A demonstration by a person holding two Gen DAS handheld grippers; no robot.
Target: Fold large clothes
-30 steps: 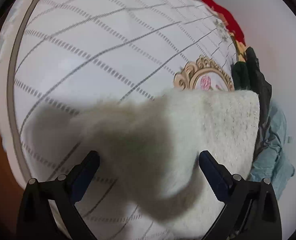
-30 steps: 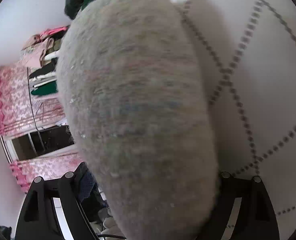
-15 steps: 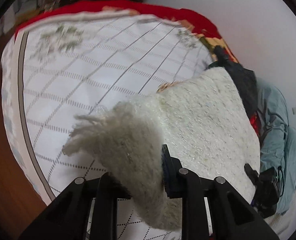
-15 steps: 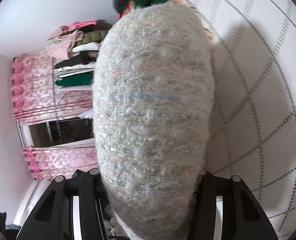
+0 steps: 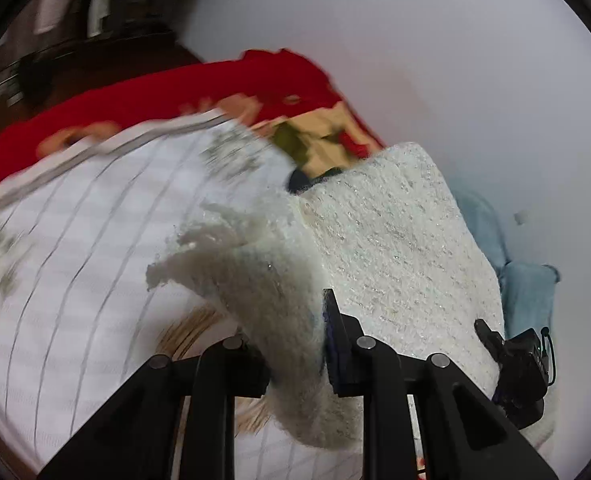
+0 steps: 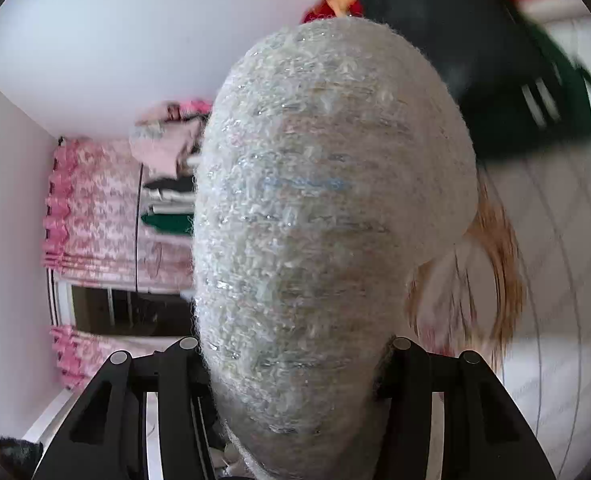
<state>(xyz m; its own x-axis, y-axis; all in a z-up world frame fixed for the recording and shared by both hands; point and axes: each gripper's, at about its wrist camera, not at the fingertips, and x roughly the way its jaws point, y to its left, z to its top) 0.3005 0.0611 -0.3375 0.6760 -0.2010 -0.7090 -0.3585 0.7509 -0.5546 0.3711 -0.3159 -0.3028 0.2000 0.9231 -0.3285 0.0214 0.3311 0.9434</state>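
Note:
A thick white fuzzy knit garment (image 5: 395,248) with silver glints hangs lifted above the bed. My left gripper (image 5: 295,360) is shut on a bunched edge of it, and a frayed corner sticks out to the left past the fingers. At the right of the left wrist view, the other gripper (image 5: 519,364) shows as a black shape at the cloth's far edge. My right gripper (image 6: 291,364) is shut on a fat fold of the same garment (image 6: 327,200), which bulges up and hides most of that view.
Below lies a bed with a white quilt with grey grid lines (image 5: 75,260) and a red cover (image 5: 135,100) at its far end. A dark garment (image 6: 475,60) and blue cloth (image 5: 527,292) lie by the wall. Pink curtains (image 6: 95,220) and hanging clothes stand behind.
Both grippers shut on the white garment and rose with it off the quilt. The bed now looks farther away and the views have swung and blurred.

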